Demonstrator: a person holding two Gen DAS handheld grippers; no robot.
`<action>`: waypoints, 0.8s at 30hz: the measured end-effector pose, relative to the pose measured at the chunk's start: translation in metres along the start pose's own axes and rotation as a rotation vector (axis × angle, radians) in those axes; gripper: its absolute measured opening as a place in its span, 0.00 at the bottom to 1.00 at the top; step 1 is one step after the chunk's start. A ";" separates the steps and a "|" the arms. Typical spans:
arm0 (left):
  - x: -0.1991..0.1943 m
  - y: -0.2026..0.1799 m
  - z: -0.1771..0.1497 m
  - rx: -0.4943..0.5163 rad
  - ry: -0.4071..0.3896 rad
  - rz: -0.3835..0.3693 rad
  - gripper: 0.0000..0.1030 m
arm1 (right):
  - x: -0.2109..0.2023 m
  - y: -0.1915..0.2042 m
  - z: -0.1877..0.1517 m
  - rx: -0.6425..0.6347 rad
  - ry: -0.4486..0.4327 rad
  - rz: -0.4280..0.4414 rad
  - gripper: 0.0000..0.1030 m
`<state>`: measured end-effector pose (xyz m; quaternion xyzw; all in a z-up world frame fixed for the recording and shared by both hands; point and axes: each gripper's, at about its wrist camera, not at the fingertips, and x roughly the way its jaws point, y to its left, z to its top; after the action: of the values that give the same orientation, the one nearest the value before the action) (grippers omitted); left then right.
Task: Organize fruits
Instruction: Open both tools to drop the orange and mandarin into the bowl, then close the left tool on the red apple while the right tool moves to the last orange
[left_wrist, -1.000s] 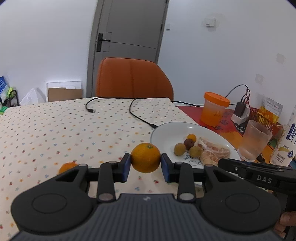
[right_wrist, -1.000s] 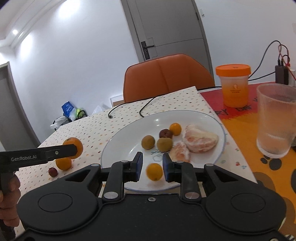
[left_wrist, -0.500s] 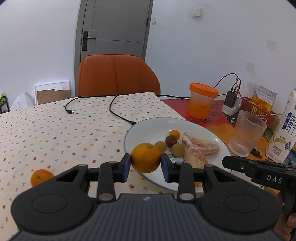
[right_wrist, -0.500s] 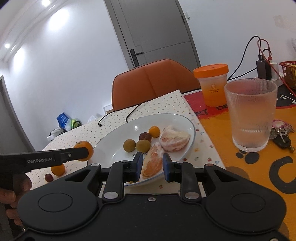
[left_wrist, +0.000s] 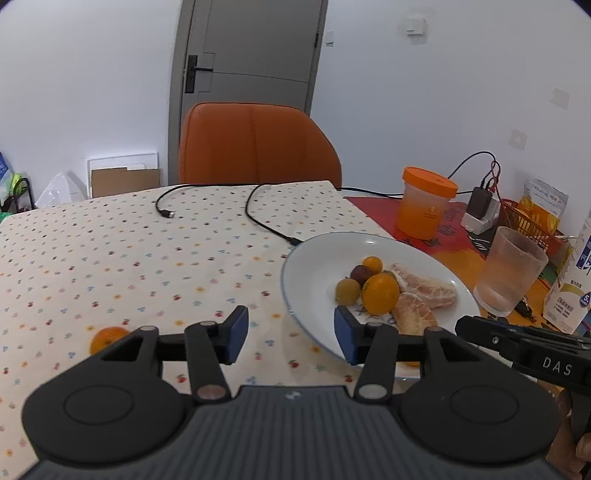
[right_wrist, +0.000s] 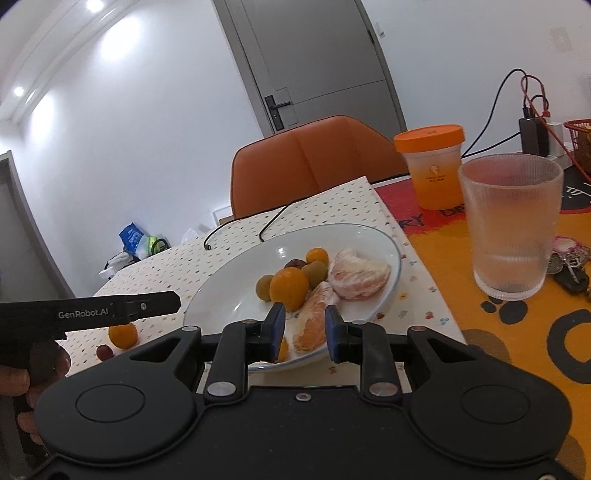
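Note:
A white plate (left_wrist: 321, 254) holds a round orange (left_wrist: 380, 293), several small fruits and peeled citrus segments (left_wrist: 424, 291). My left gripper (left_wrist: 291, 334) hovers at the plate's near-left rim; its jaws are opening and nothing is between them. The orange (right_wrist: 289, 288) lies free on the plate (right_wrist: 229, 295), beside a peeled segment (right_wrist: 314, 326). My right gripper (right_wrist: 304, 332) is shut and empty above the plate's near rim. A small mandarin (left_wrist: 107, 339) lies on the dotted tablecloth; it (right_wrist: 123, 335) sits next to a red grape (right_wrist: 105, 352).
A ribbed glass (right_wrist: 511, 225) and an orange-lidded cup (right_wrist: 432, 170) stand right of the plate, with keys (right_wrist: 569, 258) beyond the glass. A milk carton (left_wrist: 572, 288) is at the far right. A black cable (left_wrist: 266, 221) crosses the cloth before an orange chair (left_wrist: 258, 144).
My left gripper opened and let go of the orange, which now rests on the plate among the small fruits. The right gripper stayed shut.

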<state>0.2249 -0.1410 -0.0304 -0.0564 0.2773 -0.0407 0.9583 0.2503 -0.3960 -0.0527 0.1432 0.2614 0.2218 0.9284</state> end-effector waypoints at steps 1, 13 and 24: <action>-0.001 0.003 0.000 -0.001 -0.001 0.007 0.50 | 0.001 0.002 0.000 -0.001 0.002 0.003 0.25; -0.023 0.042 -0.009 -0.055 -0.019 0.069 0.52 | 0.010 0.028 0.002 -0.031 0.018 0.035 0.25; -0.040 0.081 -0.022 -0.089 -0.030 0.154 0.70 | 0.016 0.062 0.000 -0.090 -0.004 0.036 0.68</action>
<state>0.1831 -0.0584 -0.0382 -0.0783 0.2682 0.0462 0.9591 0.2417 -0.3351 -0.0352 0.1064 0.2467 0.2496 0.9303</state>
